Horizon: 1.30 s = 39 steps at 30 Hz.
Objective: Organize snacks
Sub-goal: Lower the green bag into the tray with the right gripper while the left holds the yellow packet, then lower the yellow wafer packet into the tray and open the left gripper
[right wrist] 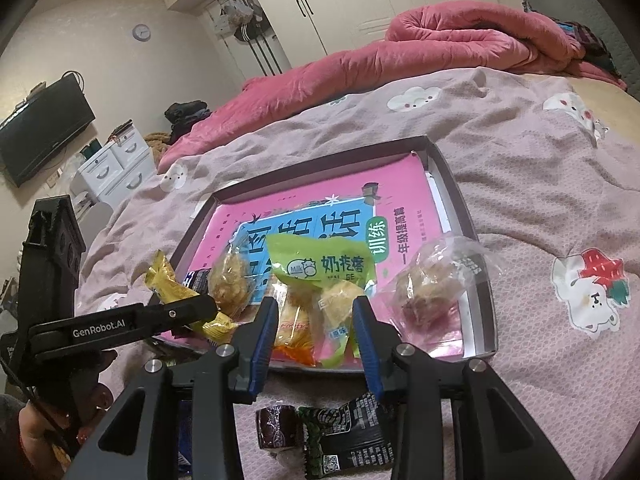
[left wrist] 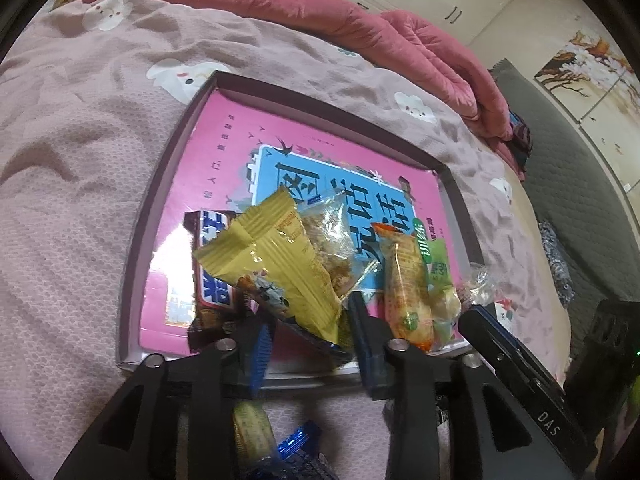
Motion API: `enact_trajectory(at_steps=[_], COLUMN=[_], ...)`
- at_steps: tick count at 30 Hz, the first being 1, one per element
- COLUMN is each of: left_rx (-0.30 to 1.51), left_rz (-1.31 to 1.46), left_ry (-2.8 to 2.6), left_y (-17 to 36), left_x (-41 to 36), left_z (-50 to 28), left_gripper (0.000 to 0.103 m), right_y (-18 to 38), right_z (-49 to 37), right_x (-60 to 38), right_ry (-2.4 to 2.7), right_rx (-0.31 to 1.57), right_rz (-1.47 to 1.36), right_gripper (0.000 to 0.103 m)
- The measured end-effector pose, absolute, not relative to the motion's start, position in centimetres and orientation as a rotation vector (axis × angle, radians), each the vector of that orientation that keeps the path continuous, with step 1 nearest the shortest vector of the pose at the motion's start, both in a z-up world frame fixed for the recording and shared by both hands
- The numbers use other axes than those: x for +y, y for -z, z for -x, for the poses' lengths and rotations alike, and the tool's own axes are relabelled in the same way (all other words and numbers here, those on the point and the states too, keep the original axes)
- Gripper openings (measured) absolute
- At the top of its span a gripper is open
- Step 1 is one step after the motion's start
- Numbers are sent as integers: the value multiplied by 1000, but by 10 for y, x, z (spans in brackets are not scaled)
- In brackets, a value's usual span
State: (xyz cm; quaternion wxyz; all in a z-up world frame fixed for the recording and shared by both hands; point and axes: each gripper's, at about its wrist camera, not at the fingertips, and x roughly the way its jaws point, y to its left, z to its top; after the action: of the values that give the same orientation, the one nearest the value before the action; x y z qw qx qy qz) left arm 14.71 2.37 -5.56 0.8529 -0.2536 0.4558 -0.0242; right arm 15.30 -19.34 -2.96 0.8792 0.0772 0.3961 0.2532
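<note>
Snacks gather in the tray (left wrist: 168, 184): my left gripper (left wrist: 308, 320) pinches the yellow packet (left wrist: 276, 264), due for release, while the right gripper (right wrist: 316, 320) hangs open, empty.

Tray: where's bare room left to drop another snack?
Free: the far half of the tray, pink book cover bare up to the far rim and far-right corner. Also a strip along the left rim beside the Snickers bar. Crowded: the near edge, from the yellow packet across the green packet to the clear bag.
</note>
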Motion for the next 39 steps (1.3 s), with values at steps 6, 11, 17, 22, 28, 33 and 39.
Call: enact_trajectory(at_steps=[6, 11, 17, 22, 28, 33, 39], left_rx=[962, 951, 946, 934, 918, 913, 914], left_rz=[520, 499, 494, 493, 490, 486, 443], left_ry=[28, 7, -8, -24, -22, -13, -15], left_y=[52, 47, 42, 37, 27, 21, 13], left_x=[27, 31, 36, 41, 44, 44, 41], left_z=[-146, -144, -140, -137, -133, -131, -127], left_gripper=[53, 56, 60, 64, 70, 72, 76], right_y=[30, 28, 26, 23, 19, 16, 10], right_z=[-153, -152, -149, -148, -144, -143, -140], right_x=[-195, -197, -199, -200, -199, -200, -205], right_ry=[-519, -516, -515, -507, -499, -490, -478], right_rx=[828, 821, 813, 804, 790, 780, 763], right_rz=[-164, -167, -168, -162, -146, -131, -120], right_gripper=[38, 38, 43, 44, 47, 50, 51])
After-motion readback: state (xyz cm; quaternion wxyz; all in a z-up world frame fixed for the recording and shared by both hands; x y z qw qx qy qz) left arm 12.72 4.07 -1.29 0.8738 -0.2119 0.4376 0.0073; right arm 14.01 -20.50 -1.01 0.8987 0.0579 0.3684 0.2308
